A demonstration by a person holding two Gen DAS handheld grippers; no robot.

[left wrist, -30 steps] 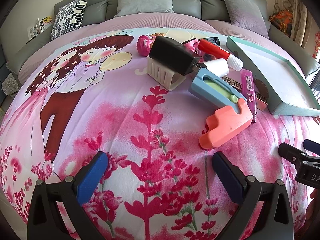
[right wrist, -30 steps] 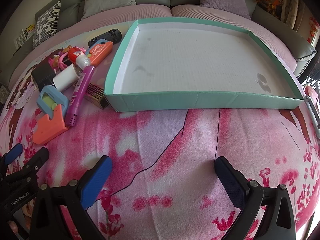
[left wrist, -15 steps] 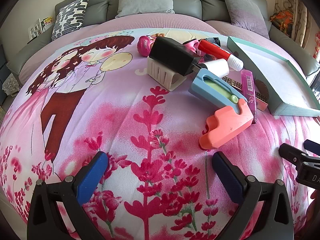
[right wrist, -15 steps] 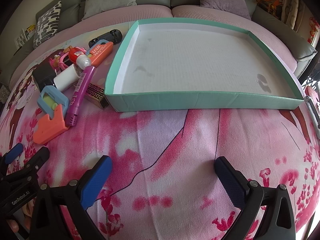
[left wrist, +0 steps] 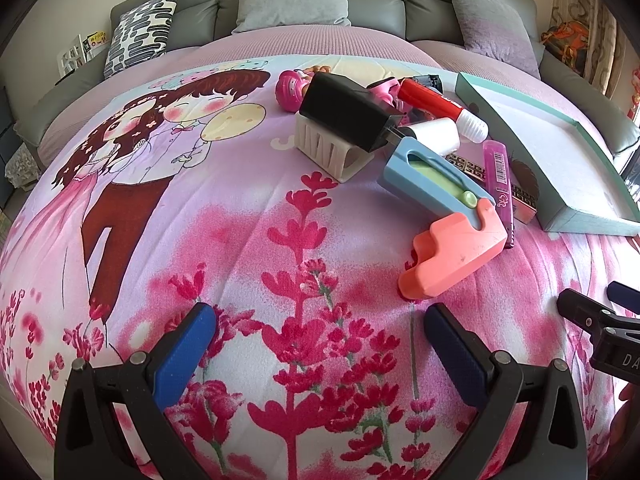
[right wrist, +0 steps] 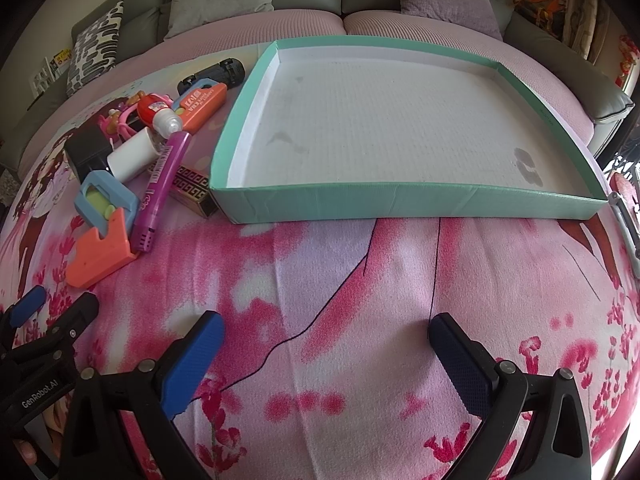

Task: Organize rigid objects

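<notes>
Nothing was put away yet. My tray (right wrist: 400, 204) sat empty at twelve o'clock. The toys (right wrist: 120, 184) lay piled at ten o'clock. My left claw (left wrist: 320, 344) and right claw (right wrist: 326, 346) were both wide open, holding nothing.

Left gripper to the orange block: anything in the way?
Nothing visible. The left gripper is open and empty, and only bare blanket lies between its fingers and the orange block, the pile's nearest piece.
</notes>
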